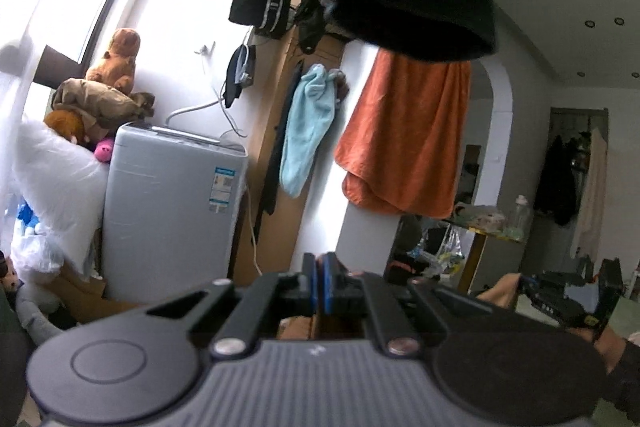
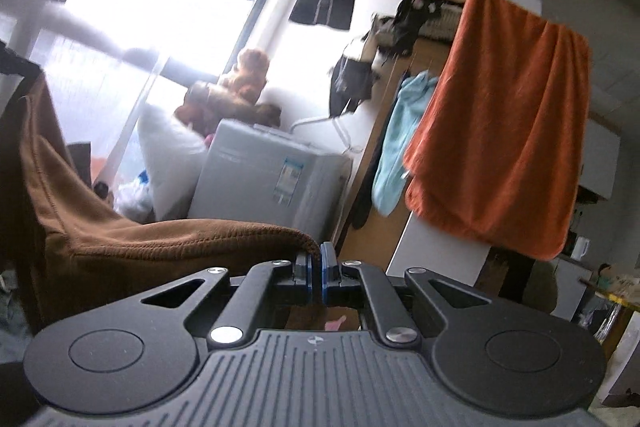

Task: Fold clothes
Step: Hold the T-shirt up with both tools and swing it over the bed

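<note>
The right gripper point(image 2: 316, 273) is pinching the brown garment's point(image 2: 132, 239) hem; the left gripper point(image 1: 318, 283) is closed (nothing visibly held). A thin pinch risks the hem slipping free.

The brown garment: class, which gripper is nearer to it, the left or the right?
Right. The right gripper is shut on the hemmed edge of the brown garment. The left gripper is shut, with no brown cloth visible at its fingertips.
</note>
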Demonstrator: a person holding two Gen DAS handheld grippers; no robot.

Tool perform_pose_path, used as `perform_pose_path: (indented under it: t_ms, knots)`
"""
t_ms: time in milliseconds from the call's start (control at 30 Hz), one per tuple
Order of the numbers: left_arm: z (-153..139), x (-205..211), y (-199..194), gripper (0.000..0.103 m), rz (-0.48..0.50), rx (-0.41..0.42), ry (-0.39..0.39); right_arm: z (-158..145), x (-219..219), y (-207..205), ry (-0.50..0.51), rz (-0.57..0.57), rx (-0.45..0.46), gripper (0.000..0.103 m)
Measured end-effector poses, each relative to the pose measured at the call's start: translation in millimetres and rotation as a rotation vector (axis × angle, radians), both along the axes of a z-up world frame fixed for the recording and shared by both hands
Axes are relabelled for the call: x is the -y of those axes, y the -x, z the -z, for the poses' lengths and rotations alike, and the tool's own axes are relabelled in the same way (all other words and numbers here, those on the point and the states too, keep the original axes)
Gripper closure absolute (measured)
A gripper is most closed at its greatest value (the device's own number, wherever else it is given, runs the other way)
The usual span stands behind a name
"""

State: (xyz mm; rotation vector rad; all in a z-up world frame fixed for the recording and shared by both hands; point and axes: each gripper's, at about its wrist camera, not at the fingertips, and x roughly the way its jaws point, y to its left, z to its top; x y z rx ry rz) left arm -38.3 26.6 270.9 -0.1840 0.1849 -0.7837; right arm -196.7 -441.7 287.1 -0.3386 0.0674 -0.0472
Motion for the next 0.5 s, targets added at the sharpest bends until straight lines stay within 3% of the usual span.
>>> perform_pose_path:
  t_ms: [133, 267, 367, 500]
  knots:
    - [-4, 3, 4, 0.100, -0.021, -0.014, -0.024, -16, 2, 14, -0.009, -0.006, 0.031, 0.100]
    - [9, 9, -12, 0.100, -0.020, -0.059, -0.047, -20, 8, 7, -0.025, 0.000, 0.004, 0.100]
    - [34, 15, -35, 0.100, -0.022, -0.117, -0.062, -5, 12, -12, -0.034, 0.008, -0.064, 0.100]
    - [79, 19, -76, 0.100, -0.052, -0.220, -0.094, 37, 12, -46, -0.040, -0.005, -0.193, 0.100]
